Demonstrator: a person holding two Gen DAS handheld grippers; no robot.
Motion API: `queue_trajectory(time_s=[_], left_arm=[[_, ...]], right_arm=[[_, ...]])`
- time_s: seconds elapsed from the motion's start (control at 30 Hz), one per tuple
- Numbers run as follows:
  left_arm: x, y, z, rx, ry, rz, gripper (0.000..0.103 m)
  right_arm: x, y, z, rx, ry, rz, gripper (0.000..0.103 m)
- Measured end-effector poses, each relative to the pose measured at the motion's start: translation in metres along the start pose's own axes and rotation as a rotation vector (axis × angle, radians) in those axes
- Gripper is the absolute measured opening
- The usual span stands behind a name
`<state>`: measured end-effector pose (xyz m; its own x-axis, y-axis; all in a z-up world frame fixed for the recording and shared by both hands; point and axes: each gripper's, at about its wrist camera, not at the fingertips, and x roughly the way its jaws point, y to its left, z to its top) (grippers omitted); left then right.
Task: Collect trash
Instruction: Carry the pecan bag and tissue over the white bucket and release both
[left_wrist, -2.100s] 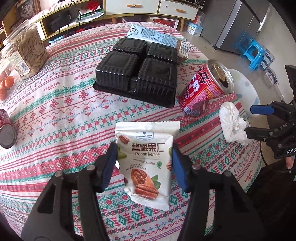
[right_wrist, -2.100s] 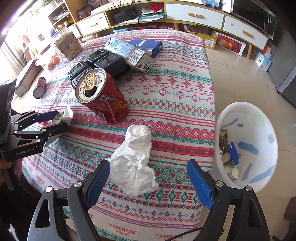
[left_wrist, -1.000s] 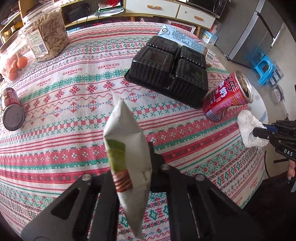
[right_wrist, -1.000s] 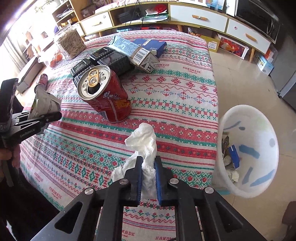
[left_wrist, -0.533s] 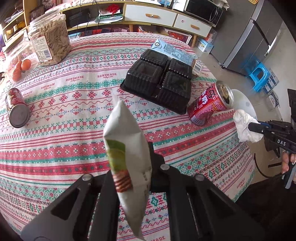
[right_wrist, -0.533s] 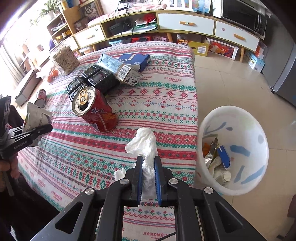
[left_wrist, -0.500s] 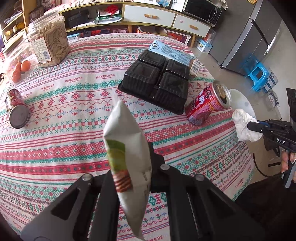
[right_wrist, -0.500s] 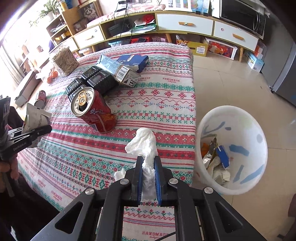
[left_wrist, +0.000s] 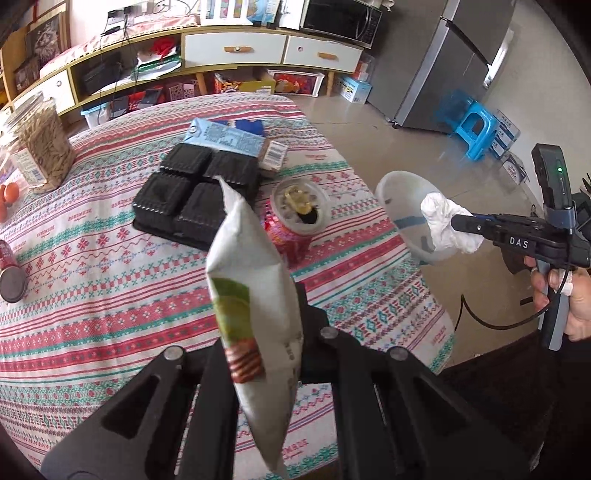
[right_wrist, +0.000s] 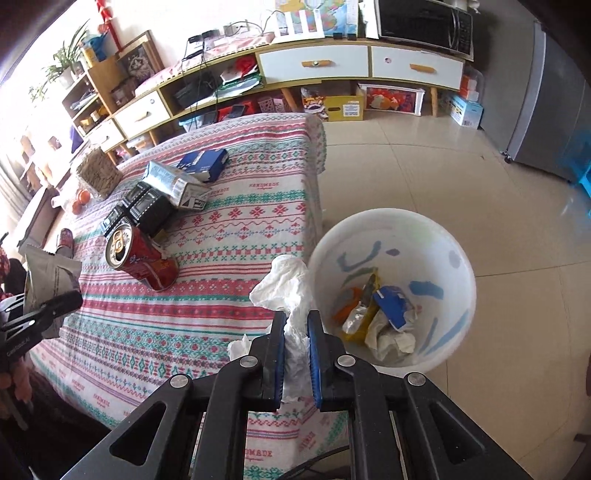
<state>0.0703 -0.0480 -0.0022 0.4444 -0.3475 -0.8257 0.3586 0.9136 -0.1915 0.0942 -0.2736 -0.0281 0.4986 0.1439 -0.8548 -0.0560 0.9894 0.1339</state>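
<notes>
Only right view shows trash inside white bin (right_wrist: 463, 295).

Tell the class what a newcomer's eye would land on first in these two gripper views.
First, the snack packet pinched upright in the left gripper, filling the middle of its view above the patterned tablecloth. Next, the crumpled white tissue clamped in the right gripper, beside the white bin on the floor with wrappers inside. Behind, a red can stands near the table's edge.
</notes>
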Motion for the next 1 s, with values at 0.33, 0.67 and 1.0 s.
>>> queue_trajectory(time_s=[0.33, 0.67, 1.0], left_arm=[[0.034, -0.082, 0.032, 0.113, 0.015, -0.096, 0.008], [0.093, -0.137, 0.064, 0.162, 0.055, -0.148, 0.008], [0.130, -0.173, 0.079, 0.203, 0.052, -0.135, 0.008]], right_arm=[[-0.017, -0.061, -0.019, 0.102, -0.010, -0.058, 0.012], [-0.024, -0.100, -0.037, 0.171, 0.001, -0.088, 0.012], [-0.023, -0.123, -0.038, 0.219, 0.002, -0.102, 0.012]])
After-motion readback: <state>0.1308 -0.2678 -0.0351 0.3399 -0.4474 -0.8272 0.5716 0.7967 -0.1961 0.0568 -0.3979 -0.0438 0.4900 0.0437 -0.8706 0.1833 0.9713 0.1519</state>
